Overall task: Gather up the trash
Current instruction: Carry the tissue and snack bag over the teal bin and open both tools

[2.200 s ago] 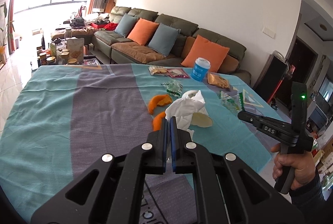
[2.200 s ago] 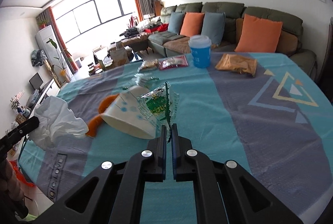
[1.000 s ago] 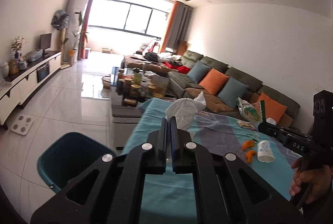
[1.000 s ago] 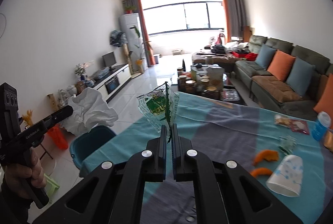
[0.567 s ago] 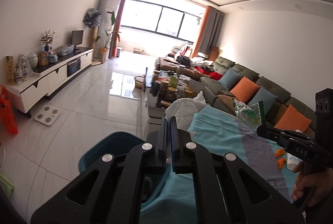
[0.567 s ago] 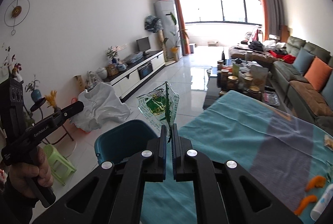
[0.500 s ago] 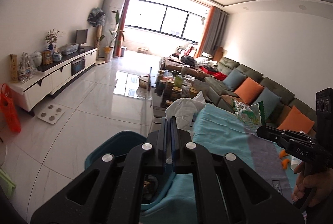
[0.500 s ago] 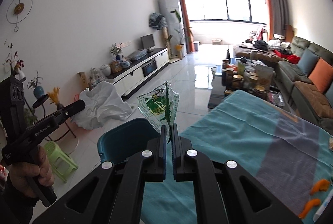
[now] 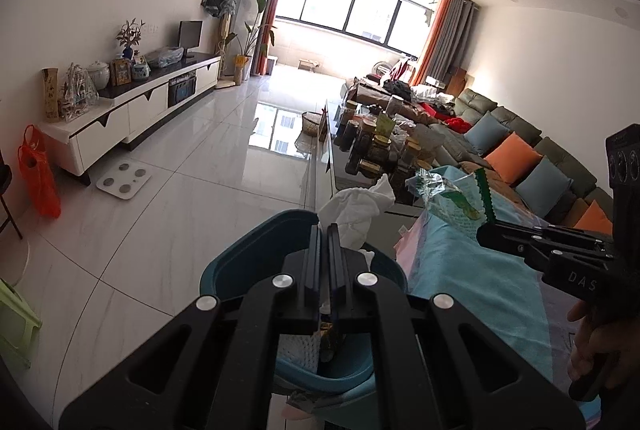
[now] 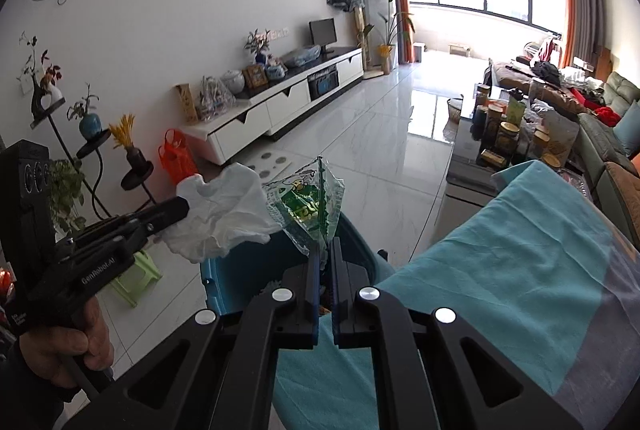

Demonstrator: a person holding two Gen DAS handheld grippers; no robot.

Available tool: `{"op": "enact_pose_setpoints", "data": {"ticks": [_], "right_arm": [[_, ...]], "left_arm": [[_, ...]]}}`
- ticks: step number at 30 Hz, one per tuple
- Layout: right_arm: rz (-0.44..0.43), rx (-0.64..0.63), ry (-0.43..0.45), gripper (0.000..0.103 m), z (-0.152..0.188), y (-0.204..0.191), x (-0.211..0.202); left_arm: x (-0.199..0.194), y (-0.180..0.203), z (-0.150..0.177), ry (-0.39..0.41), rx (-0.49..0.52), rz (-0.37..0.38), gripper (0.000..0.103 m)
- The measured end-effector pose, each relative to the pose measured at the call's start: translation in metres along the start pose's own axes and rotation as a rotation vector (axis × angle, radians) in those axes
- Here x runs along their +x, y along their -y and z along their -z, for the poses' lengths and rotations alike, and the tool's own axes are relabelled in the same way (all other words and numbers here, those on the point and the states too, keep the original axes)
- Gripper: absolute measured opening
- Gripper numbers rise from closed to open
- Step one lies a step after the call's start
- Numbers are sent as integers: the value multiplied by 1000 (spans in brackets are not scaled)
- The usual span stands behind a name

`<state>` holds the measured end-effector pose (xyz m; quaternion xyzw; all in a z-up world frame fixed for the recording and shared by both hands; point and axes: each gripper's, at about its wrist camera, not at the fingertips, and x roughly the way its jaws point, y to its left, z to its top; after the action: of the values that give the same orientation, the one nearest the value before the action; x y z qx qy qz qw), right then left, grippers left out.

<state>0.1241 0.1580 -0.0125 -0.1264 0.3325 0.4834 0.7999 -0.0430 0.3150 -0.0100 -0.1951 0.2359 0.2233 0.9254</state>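
Claws first: the left claw (image 9: 325,230) is clenched on a crumpled white tissue (image 9: 356,206), and the right claw (image 10: 325,246) is clenched on a clear green-printed wrapper (image 10: 308,206). Both pieces hang in the air over the teal bin (image 9: 256,254), which stands on the floor just beside the desk (image 10: 520,270) with its teal cloth. The tissue sits above the bin's mouth in the left view; the wrapper hangs near the rim on the desk side, and from the right view it seems to be over the opening too. By my reading the step in hand is the drop: both pieces are carried and placed above the bin, not yet let go. The next move calls for opening each claw so the light scraps fall inside; the wrapper may need a small shift toward the middle, since thin film can drift or cling to a pad. Much of the bin is hidden behind the claw bodies, so what lies inside is hard to make out. Its near rim is cut off in the right view.
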Motion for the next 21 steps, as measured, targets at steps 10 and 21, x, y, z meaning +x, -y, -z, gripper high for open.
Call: {"op": "enact_pose_setpoints", "data": {"ticks": [10,21], "right_arm": [[-3,-38,-150,4,1,-10,55],[8,-76,-279,4,2,-18,101]], "left_arm": [[84,5,27,-138,-11,-57,4],[138,8,54,-264,-22,-107,4]]}}
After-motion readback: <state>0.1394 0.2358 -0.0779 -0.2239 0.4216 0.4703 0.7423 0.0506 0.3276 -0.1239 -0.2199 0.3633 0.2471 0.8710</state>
